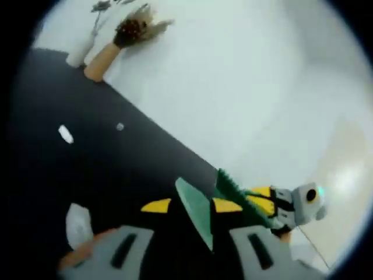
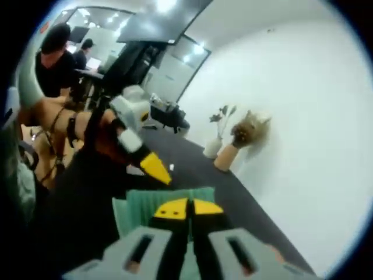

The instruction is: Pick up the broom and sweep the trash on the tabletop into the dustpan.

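1. Left gripper view: the left gripper (image 1: pixel 191 205), yellow tips spread, straddles the thin edge of the flat green plastic dustpan (image 1: pixel 197 213); whether it pinches, I cannot tell.
2. At ten o'clock on the black tabletop (image 1: pixel 87 169) lie a white paper scrap (image 1: pixel 66 135) and a small grey scrap (image 1: pixel 119 126).
3. Right gripper view: the right gripper (image 2: pixel 187 208), yellow tips pressed together, sits over the dustpan (image 2: pixel 140 207).
4. At one o'clock, a tan vase of dried flowers (image 2: pixel 239 143) stands by the white wall (image 2: pixel 303 116).

The right gripper (image 2: pixel 187 211) has its yellow tips pressed together over a green dustpan (image 2: pixel 169 204), seemingly gripping its edge. The left gripper (image 2: pixel 152 166) reaches in from the left above the black counter (image 2: pixel 233 192). Two vases (image 2: pixel 224 156) stand at the white wall.
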Tool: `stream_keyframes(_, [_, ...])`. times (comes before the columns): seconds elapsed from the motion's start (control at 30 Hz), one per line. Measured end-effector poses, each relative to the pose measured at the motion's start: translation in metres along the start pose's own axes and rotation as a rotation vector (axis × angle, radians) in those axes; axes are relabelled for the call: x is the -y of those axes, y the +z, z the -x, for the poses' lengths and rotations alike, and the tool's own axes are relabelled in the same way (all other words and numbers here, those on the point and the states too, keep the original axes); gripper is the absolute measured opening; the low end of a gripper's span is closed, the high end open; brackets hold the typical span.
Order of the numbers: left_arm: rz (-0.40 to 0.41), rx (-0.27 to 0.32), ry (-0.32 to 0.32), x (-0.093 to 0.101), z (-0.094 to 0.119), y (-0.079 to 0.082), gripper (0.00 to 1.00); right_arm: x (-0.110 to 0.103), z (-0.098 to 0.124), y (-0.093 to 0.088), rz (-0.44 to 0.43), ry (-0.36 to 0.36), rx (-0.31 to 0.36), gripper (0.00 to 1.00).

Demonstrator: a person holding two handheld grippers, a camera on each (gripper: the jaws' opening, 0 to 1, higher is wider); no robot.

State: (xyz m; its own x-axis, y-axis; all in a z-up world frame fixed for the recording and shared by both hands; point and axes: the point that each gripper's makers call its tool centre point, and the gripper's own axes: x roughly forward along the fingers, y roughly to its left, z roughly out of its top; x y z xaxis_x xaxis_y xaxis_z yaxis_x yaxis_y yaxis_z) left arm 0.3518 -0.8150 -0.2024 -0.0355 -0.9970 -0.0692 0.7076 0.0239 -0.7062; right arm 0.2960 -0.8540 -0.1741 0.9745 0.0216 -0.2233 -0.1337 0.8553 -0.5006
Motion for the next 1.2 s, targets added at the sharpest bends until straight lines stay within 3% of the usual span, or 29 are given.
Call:
stream_keyframes(0.03, [0.026,-0.006,-0.035,0.009,0.003,-0.001,0.26,0.001,-0.002,-0.002,-0.036,0.005,-0.011,0.01])
stream_keyframes(0.2, [0.045,-0.023,-0.087,0.028,0.007,-0.015,0.25,0.002,-0.012,-0.012,-0.184,0.077,-0.096,0.01])
stream_keyframes(0.3, [0.106,-0.035,-0.124,0.037,0.006,-0.021,0.25,0.003,-0.016,-0.015,-0.185,0.133,-0.153,0.01])
stream_keyframes(0.43, [0.149,-0.032,-0.136,0.041,0.007,-0.024,0.25,0.008,-0.02,-0.021,-0.198,0.285,-0.27,0.02])
stream_keyframes(0.53, [0.184,-0.036,-0.149,0.045,0.007,-0.028,0.25,0.015,-0.027,-0.022,-0.139,0.321,-0.317,0.02])
stream_keyframes(0.73, [0.24,-0.051,-0.163,0.053,0.0,-0.029,0.28,0.024,-0.034,-0.014,-0.103,0.314,-0.355,0.02])
stream_keyframes(0.9, [0.359,-0.02,-0.186,0.054,-0.011,-0.004,0.35,0.013,-0.036,-0.009,-0.067,0.315,-0.351,0.02])
stream_keyframes(1.0, [0.399,-0.016,-0.178,0.049,-0.015,-0.004,0.38,0.011,-0.039,-0.011,-0.051,0.314,-0.362,0.02])
stream_keyframes(1.2, [0.447,-0.025,-0.159,0.034,-0.021,-0.005,0.31,0.002,-0.039,-0.013,-0.044,0.317,-0.364,0.02])
